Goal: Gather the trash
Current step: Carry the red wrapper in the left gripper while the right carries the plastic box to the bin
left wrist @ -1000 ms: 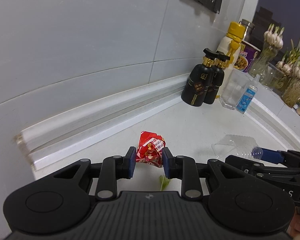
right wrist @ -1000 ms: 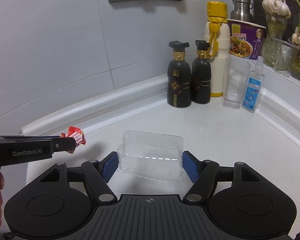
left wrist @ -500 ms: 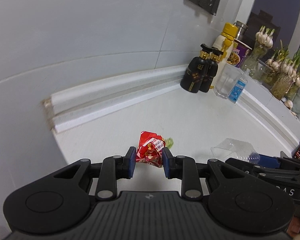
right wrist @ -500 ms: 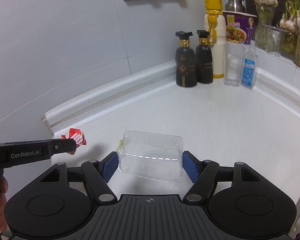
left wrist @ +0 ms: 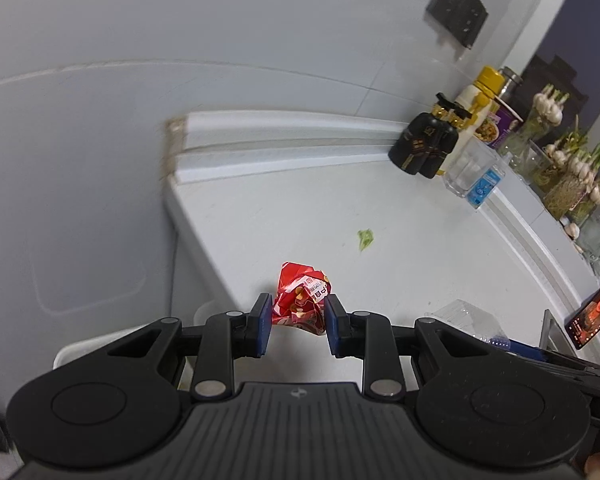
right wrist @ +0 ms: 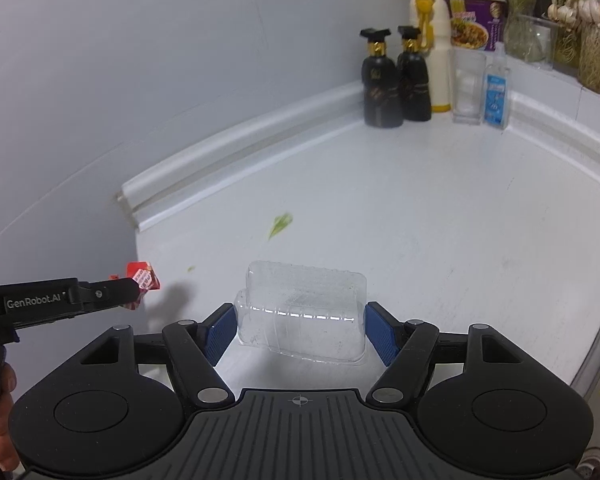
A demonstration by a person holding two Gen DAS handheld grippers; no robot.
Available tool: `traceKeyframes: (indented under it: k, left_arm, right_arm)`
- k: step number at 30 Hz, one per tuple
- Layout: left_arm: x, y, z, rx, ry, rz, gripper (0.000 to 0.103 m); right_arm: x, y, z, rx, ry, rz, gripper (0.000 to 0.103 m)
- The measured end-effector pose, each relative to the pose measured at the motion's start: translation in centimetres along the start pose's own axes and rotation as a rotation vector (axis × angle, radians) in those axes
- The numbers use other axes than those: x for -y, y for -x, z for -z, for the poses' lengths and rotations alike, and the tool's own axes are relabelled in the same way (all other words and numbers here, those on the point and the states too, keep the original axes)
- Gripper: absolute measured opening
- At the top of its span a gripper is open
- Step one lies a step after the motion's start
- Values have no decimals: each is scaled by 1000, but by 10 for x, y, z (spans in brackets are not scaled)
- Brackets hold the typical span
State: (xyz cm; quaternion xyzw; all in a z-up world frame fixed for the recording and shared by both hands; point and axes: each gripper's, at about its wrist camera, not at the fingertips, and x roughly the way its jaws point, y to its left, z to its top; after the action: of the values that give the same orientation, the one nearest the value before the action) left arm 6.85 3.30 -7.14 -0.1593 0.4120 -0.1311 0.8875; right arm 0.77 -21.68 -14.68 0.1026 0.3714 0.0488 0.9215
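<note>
Both grippers have drawn back from the wall toward the counter's (right wrist: 440, 216) near end, so the bottles (right wrist: 396, 80) look farther off and a green scrap (right wrist: 279, 225) shows lying on the counter. The left gripper (left wrist: 296, 326), jaws narrow, clamps a crumpled, glossy red wrapper (left wrist: 302, 302). The right gripper (right wrist: 300, 330), jaws wide, grips a clear, ribbed plastic tray (right wrist: 302, 312), held above the smooth white counter.

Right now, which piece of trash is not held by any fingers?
The small green scrap lying loose on the white counter. The red wrapper is clamped in the left gripper, and the clear plastic container in the right gripper.
</note>
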Motion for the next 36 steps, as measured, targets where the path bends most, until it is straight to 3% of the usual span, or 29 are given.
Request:
traceKeyframes:
  k: [8,20,30,36]
  left_arm:
    - [-35,16,22,-29,101,-16,25]
    - [-85,23,57,-96,189,-118,25]
    - [-128,22,90,-128,276,-195,25]
    - [-156,5,112,-152,289,-245,25]
  right_arm:
    - [-17,14,15,-39,35,-38,70]
    - [-56,17,37,-98,112,-123,70]
    - [-114,-10,71,-210,217,-275,71]
    - [-128,-49,103,-310,216,-311,71]
